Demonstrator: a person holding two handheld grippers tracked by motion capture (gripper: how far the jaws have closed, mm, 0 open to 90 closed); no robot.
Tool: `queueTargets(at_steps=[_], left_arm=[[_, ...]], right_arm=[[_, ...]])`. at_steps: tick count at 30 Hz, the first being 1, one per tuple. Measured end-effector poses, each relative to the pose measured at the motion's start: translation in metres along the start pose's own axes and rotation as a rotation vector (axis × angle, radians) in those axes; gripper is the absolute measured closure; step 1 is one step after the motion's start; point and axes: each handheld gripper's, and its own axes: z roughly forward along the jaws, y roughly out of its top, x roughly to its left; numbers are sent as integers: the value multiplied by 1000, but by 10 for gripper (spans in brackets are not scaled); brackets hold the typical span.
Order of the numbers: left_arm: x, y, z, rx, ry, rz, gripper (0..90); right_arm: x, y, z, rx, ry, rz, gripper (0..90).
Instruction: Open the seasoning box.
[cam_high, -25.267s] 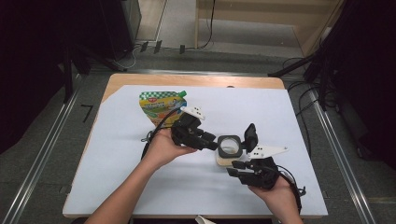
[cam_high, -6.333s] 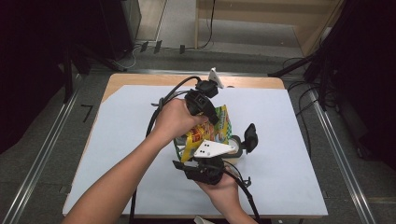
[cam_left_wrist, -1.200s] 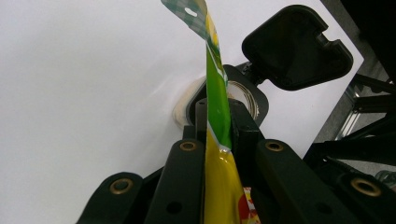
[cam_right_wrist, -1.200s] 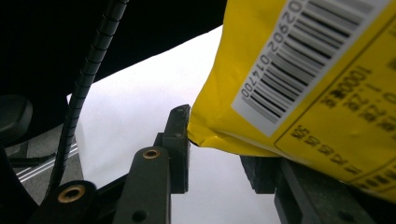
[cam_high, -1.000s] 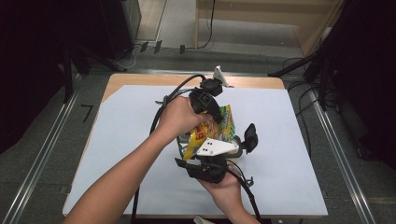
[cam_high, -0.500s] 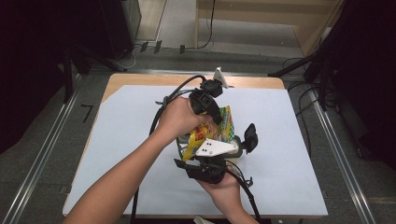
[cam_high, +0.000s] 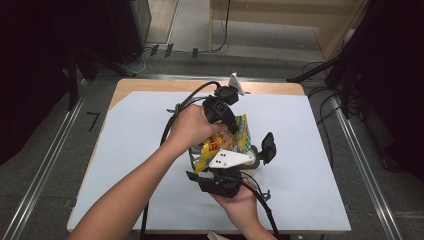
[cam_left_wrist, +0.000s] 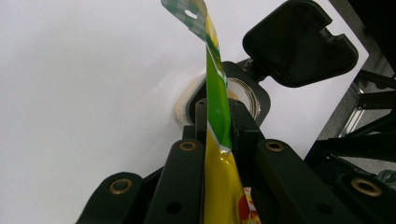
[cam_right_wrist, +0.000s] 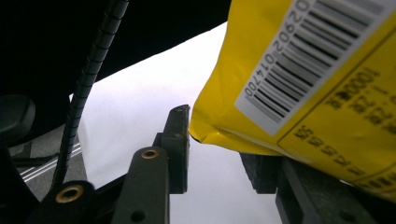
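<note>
Yellow-green pouch (cam_high: 231, 140) pinched by left gripper (cam_high: 222, 107), wrist angled downward.

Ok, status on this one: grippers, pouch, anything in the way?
Left gripper shut on pouch. Right gripper open, pouch corner between fingers. Open-lidded container beneath.

High view looks down the table (cam_high: 310, 150); both gripper views sit close, sharing the pouch (cam_left_wrist: 217, 107).

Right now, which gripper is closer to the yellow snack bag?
Left. The left gripper is clamped on the bag. The right gripper sits just under its corner, jaws apart.
</note>
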Motion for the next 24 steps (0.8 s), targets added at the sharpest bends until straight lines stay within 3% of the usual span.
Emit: queueTargets(at_steps=[24], left_arm=[[-1,1,0,-2,-3,-1,855]], right_arm=[[0,0,0,0,-1,4,677]])
